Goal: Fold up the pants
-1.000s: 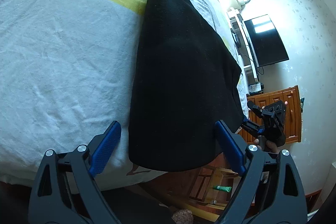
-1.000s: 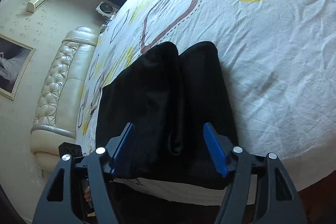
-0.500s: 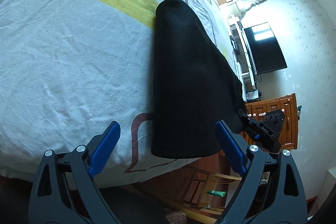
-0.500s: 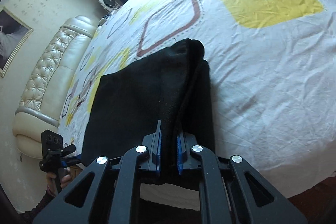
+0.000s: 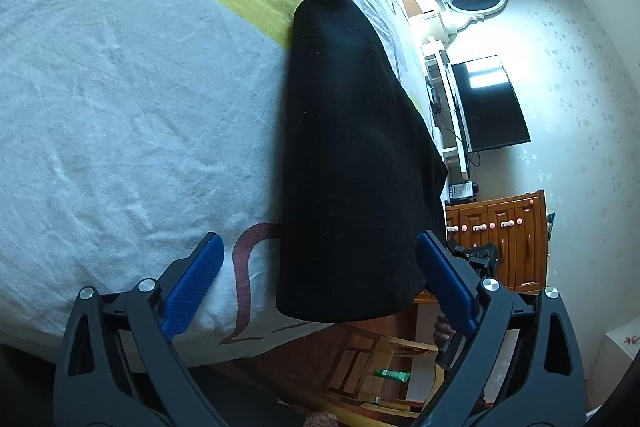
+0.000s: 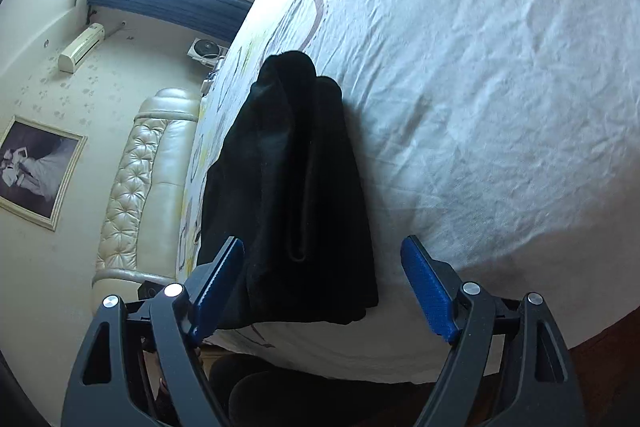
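Observation:
The black pants (image 5: pixel 352 163) lie folded in a long strip on the white patterned bed sheet (image 5: pixel 120 107), near the bed's edge. In the right wrist view the pants (image 6: pixel 296 195) show a layered fold with a seam down the middle. My left gripper (image 5: pixel 320 291) is open, its blue pads on either side of the near end of the pants, holding nothing. My right gripper (image 6: pixel 324 291) is open too, straddling the other end, apart from the cloth. The right gripper (image 5: pixel 476 259) shows in the left wrist view beyond the pants.
The bed sheet (image 6: pixel 500 87) stretches wide beside the pants. A padded headboard (image 6: pixel 140 187) is at the left. A wooden cabinet (image 5: pixel 500 227), a TV (image 5: pixel 492 103) and a wooden stool (image 5: pixel 380 359) stand off the bed's edge.
My right gripper was shut on the pants' fold half a second ago and has opened, letting the cloth go. The pants now rest flat. My left gripper stays open.

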